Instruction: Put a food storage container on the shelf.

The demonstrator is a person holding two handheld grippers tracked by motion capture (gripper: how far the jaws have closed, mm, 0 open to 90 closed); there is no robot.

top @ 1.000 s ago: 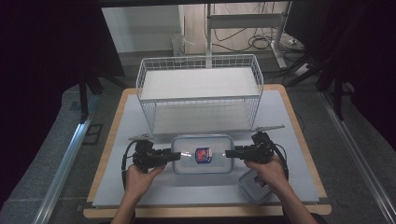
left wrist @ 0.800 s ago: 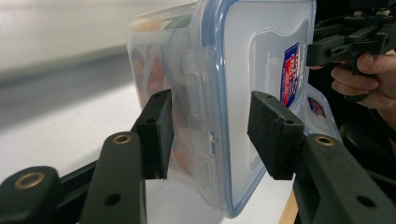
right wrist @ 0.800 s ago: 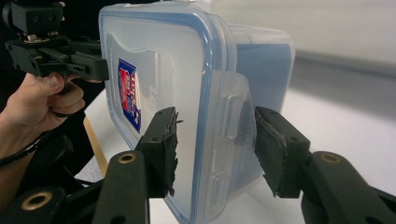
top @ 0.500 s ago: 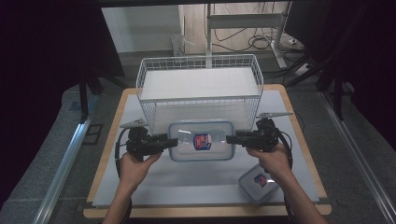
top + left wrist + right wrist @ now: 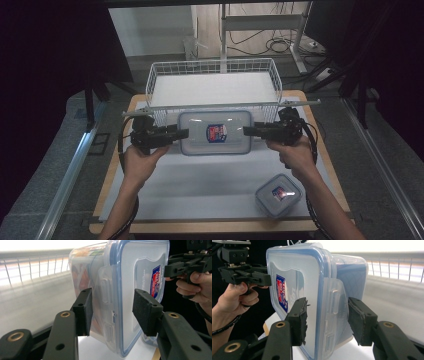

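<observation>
Two grippers, left gripper [image 5: 184,133] and right gripper [image 5: 248,131], are clamped on opposite ends of the lidded plastic container [image 5: 215,132] held between them.

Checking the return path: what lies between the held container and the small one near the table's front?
In the high view, only bare white mat separates the large container from the small container.

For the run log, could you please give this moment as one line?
left gripper: shut on large container | right gripper: shut on large container | held beside wire basket | small container: on table
</observation>
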